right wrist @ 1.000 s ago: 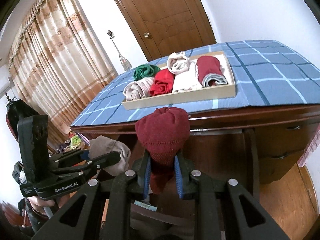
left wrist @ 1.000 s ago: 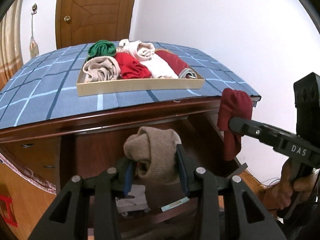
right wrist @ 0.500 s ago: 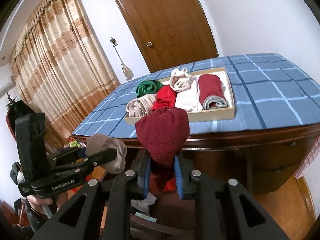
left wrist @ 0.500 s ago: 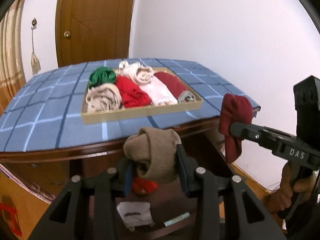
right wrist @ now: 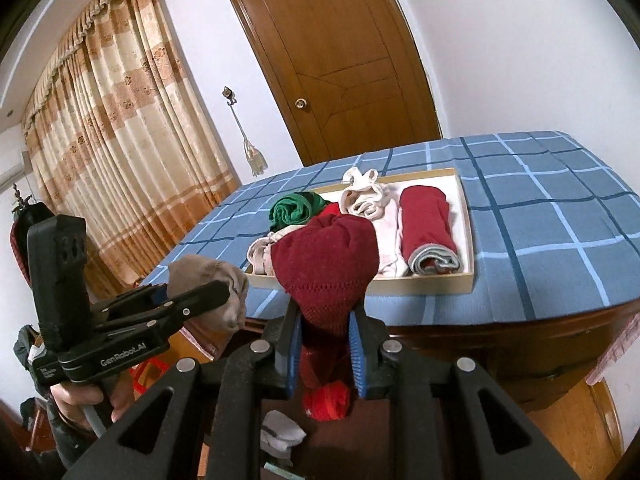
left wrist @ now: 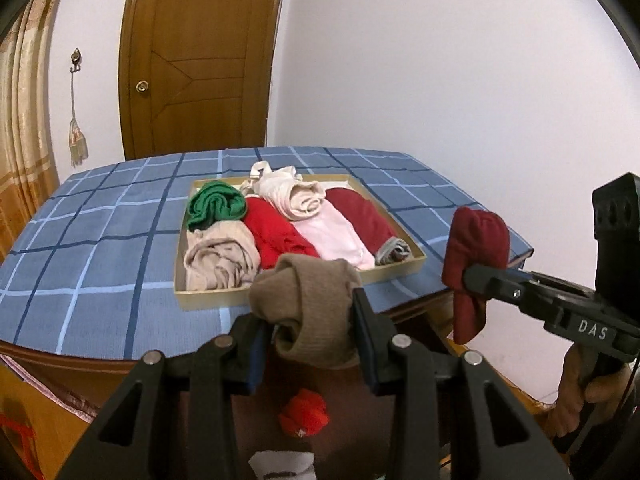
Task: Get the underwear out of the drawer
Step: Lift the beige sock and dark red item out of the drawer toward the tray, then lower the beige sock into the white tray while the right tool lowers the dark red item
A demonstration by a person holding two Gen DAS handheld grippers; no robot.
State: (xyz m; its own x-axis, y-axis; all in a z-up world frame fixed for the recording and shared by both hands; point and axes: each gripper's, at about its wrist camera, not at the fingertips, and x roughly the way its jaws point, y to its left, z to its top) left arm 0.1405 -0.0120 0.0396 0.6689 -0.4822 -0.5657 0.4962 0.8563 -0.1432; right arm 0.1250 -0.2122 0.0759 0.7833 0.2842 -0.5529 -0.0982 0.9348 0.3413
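L gripper (left wrist: 310, 322) is clamped on a rolled tan underwear piece (left wrist: 308, 312): both blue-lined pads press into its sides, jaws partway apart because the bundle is bulky, roll bulging up and fwd past the tips. Seen from the R wrist cam, same gripper (right wrist: 224, 294) hangs at lower left w/ the tan roll sticking out beyond its black fingers (right wrist: 200, 294), a hand (right wrist: 86, 400) gripping the handle below.

R gripper (right wrist: 324, 328) is pinched nearly together on a dark red underwear piece (right wrist: 326, 264): the pads squeeze a narrow neck of cloth, the rest mushrooming above the tips and a tail hanging below. In the L wrist cam it (left wrist: 466, 280) comes in from the right edge, the red piece draped over and under the finger.

Both bundles are held in the air in front of the table edge. Behind them, on the blue checked cloth (left wrist: 100, 240), sits a shallow wooden tray (left wrist: 208, 300) w/ rolled garments side by side: green, beige, bright red, pale pink, dark red.

Below the grippers, the open drawer (right wrist: 360, 448) shows a bright red item (right wrist: 326, 402) and something white, prob. paper or cloth, too blurred to call.
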